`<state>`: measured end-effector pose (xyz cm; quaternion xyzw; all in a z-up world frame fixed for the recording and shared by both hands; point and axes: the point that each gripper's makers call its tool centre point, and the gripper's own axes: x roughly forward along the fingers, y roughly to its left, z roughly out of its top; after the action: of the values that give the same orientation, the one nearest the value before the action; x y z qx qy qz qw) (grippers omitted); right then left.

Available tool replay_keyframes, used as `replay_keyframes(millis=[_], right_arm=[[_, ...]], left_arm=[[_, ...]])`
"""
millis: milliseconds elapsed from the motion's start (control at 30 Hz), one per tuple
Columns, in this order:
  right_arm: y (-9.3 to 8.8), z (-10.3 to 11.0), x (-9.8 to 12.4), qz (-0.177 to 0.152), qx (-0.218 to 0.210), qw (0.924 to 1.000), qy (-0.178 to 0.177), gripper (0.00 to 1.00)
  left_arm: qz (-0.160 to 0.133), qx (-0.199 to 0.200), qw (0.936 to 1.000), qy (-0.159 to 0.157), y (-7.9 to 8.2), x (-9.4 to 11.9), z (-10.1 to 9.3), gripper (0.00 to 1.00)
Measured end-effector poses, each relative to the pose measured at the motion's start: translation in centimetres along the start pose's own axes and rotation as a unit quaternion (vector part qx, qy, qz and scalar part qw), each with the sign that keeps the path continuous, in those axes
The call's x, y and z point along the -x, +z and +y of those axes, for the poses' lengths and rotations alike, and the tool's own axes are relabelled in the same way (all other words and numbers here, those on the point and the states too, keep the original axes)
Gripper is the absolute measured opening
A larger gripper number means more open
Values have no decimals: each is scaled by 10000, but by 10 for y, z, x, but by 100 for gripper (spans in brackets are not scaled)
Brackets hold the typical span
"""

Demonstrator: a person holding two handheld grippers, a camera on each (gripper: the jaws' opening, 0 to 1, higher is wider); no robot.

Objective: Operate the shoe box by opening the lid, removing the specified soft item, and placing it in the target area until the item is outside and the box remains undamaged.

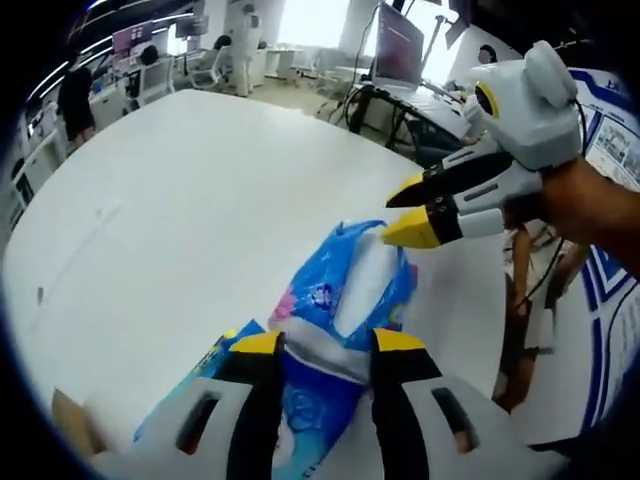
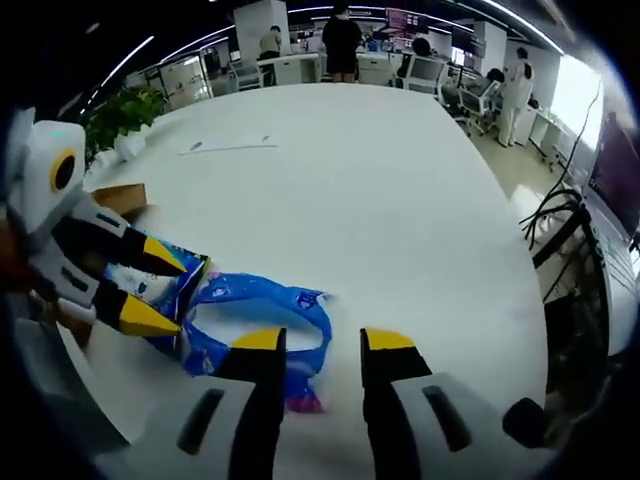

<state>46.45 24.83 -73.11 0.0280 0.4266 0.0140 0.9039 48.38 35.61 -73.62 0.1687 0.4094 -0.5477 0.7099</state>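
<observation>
- The white counter (image 2: 400, 190) carries everything; its far and right edges sit well away from the work, so there is plenty of bare surface on which to set the item down.
- A brown cardboard shoe box (image 2: 118, 198) shows at the counter's near left edge in the right gripper view, behind the left claw (image 2: 150, 285); I cannot tell how its lid stands.
- The soft item, a blue plastic pack (image 1: 345, 300) with a white patch, is already outside the box and lies on the counter, its mouth spread into a loop (image 2: 262, 325).
- In the left gripper view the left claw (image 1: 327, 345) has its 2 jaws clamped on the pack's near end.
- The right claw (image 1: 408, 210) hovers just above the pack's far end, jaws slightly apart, holding nothing.
- To finish well, I judge the left claw should carry the pack low and level, clear of the box, then release only once it rests flat; the right claw can steady the loose end.
</observation>
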Motion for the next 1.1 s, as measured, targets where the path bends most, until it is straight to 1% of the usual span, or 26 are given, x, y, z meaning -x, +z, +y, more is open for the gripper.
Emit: replay_keyframes(millis=[100, 200, 367, 500, 600, 733, 833, 900, 1000, 1033, 1067, 1100], right_arm=[[1, 4, 8, -73, -63, 10000, -17, 28], [1, 10, 16, -129, -76, 9999, -31, 27], [3, 21, 29, -233, -116, 9997, -39, 27], [3, 35, 40, -298, -112, 9995, -25, 27], [6, 48, 48, -378, -131, 9992, 16, 28], [12, 69, 60, -461, -91, 9989, 38, 28], [14, 90, 67, -511, -39, 9986, 99, 28], [14, 101, 70, -518, -7, 9986, 133, 27], [14, 124, 74, -525, 46, 9984, 207, 27], [14, 130, 75, -518, 50, 9984, 234, 27], [14, 138, 76, -517, 62, 9983, 260, 27], [14, 141, 75, -522, 84, 9982, 275, 27]], left_arm=[[-32, -1, 10000, 17, -1, 7, 0, 33], [-126, 28, 9999, 78, 0, 19, 2, 32], [-279, 83, 9995, 153, -3, 48, 3, 32], [-413, 117, 9988, 241, -8, 75, 3, 32], [-454, 129, 9983, 330, -15, 93, 4, 33], [-456, 187, 9980, 406, -30, 117, 6, 34], [-476, 220, 9974, 486, -43, 139, 9, 33], [-530, 232, 9969, 530, -51, 153, 11, 33], [-564, 302, 9961, 611, -65, 173, 15, 33], [-557, 305, 9960, 622, -67, 175, 16, 33], [-560, 349, 9959, 627, -74, 183, 17, 33], [-582, 407, 9955, 635, -78, 188, 17, 34]])
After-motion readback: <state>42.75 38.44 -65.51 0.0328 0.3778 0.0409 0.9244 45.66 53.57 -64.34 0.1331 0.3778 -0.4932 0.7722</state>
